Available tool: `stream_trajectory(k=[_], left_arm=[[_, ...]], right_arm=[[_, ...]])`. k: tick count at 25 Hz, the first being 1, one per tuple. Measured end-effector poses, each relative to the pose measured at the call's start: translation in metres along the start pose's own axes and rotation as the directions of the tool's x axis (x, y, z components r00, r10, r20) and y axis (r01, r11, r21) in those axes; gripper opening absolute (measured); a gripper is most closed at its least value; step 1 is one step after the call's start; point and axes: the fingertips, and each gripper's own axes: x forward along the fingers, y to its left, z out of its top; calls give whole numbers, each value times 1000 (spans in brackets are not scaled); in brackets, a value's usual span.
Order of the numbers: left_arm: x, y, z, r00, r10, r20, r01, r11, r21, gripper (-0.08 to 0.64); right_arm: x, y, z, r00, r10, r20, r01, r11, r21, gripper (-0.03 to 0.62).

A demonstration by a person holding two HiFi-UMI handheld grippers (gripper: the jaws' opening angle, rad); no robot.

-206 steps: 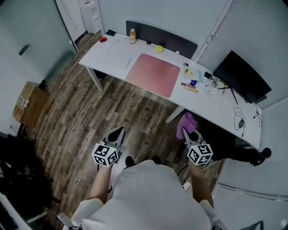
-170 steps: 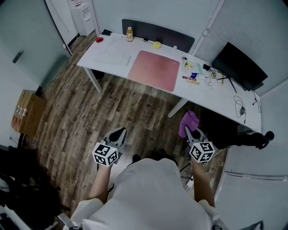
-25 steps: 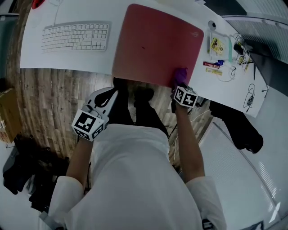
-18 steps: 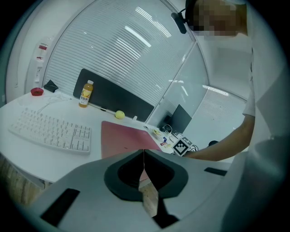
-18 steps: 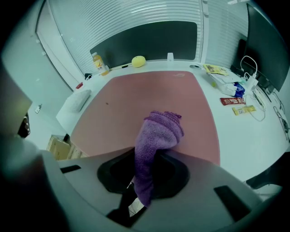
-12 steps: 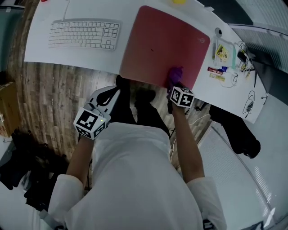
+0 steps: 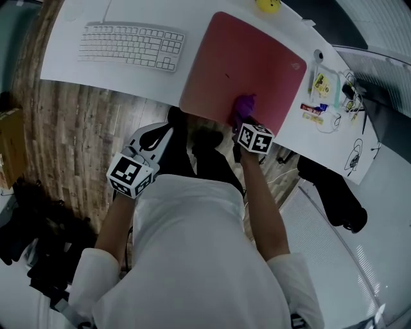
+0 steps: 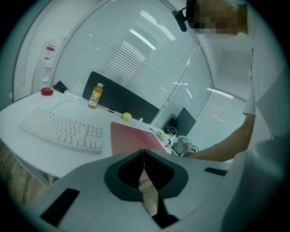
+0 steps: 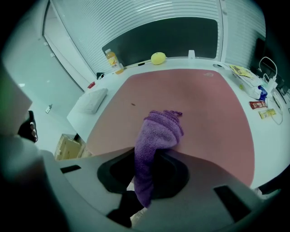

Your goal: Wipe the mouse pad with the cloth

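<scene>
A pink-red mouse pad (image 7: 243,71) lies on the white desk (image 7: 115,74); in the right gripper view the mouse pad (image 9: 199,99) fills the middle. My right gripper (image 7: 243,122) is shut on a purple cloth (image 7: 243,106), whose bunched end rests on the pad's near edge. In the right gripper view the cloth (image 9: 158,133) hangs from between the jaws onto the pad. My left gripper (image 7: 154,140) is held below the desk's front edge, away from the pad, its jaws closed with nothing in them. The pad (image 8: 133,138) also shows in the left gripper view.
A white keyboard (image 7: 131,45) lies left of the pad. A yellow ball (image 7: 268,6) sits at the pad's far edge, a bottle (image 8: 94,95) at the desk's back. Small packets and cables (image 7: 324,96) lie right of the pad. Wooden floor (image 7: 83,141) lies below.
Over the last second my right gripper has slid the cloth leftward along the pad's near edge. Several seconds ago I stood far from the desk; now I am at its front edge.
</scene>
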Motion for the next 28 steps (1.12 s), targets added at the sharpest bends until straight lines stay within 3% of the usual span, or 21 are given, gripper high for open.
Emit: stream_trajectory(k=[28], left_arm=[[-51, 46, -7, 990, 124, 63, -119, 989, -83, 18]], right_arm=[[48, 139, 19, 981, 180, -77, -191, 965, -178, 84]])
